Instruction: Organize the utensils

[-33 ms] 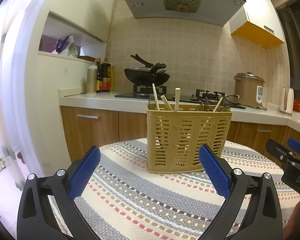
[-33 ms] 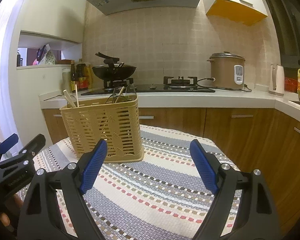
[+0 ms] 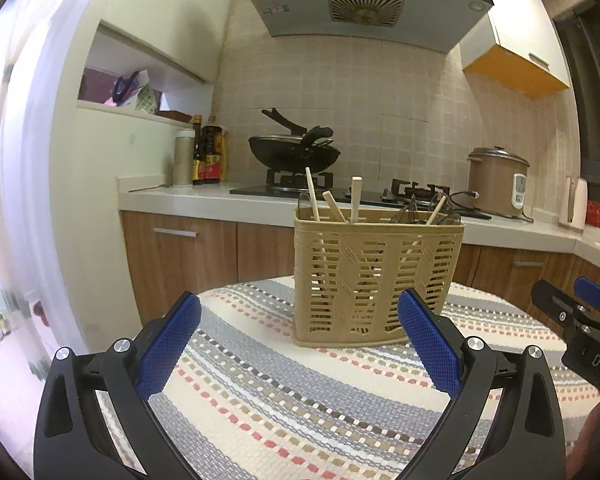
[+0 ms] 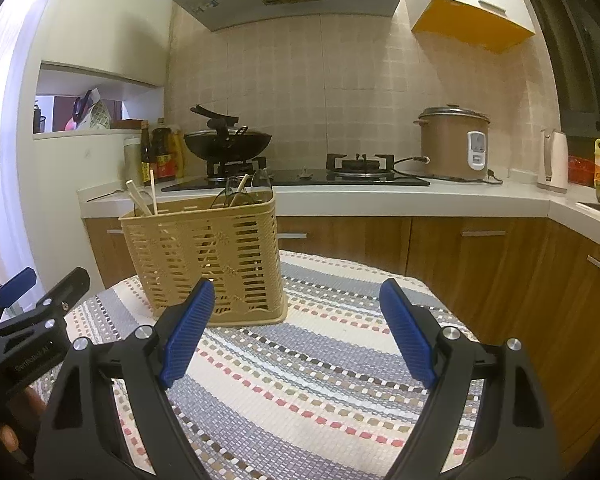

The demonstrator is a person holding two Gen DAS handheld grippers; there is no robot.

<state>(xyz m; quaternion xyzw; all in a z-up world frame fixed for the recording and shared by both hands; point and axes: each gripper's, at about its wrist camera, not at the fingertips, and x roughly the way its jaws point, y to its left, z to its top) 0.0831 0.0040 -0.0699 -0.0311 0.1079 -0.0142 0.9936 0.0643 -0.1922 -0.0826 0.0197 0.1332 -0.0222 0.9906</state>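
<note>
Nothing has moved. Both grippers, left point(image 3: 298, 344) and right point(image 4: 296, 330), hang wide open and empty. Sticks point(image 3: 355, 199) sit in the basket point(image 3: 376, 276) on the table point(image 3: 300, 392). A bump could tip that tall, light basket.

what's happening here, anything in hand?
No. A person holds two grippers over a table with a striped cloth. The left gripper and the right gripper are both open with nothing between their pads. Ahead of them stands a tan slotted basket on the cloth, with wooden chopsticks sticking up at one end and some dark wire utensils at the other. No loose utensils show on the cloth, so the sorting looks done or paused.
</note>
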